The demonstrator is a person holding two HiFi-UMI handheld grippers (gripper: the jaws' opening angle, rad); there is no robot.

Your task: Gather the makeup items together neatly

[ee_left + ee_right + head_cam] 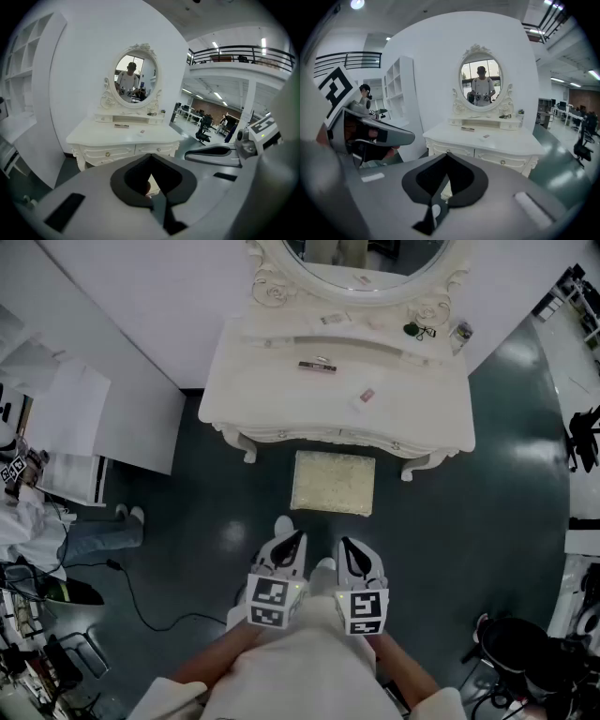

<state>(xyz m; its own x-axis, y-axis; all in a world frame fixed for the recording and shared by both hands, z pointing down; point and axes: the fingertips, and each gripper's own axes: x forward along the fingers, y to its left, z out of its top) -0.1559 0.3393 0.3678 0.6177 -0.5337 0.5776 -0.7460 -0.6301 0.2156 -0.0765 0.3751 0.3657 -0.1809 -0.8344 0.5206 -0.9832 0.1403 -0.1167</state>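
Lying on the carved white vanity (272,399) is a slim dark stick (317,366).

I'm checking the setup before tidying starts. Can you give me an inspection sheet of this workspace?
Surface: white dressing table, mostly bare, oval mirror at the back.
Job's things: dark slim stick, small pink item, dark looped tool, small container, lying apart.
Clutter: nothing seen.
Grippers: left gripper and right gripper shut, empty, short of the table.
Cables: black cable on the floor, left.
Surroundings: cushioned stool before the table; a person's legs at left.
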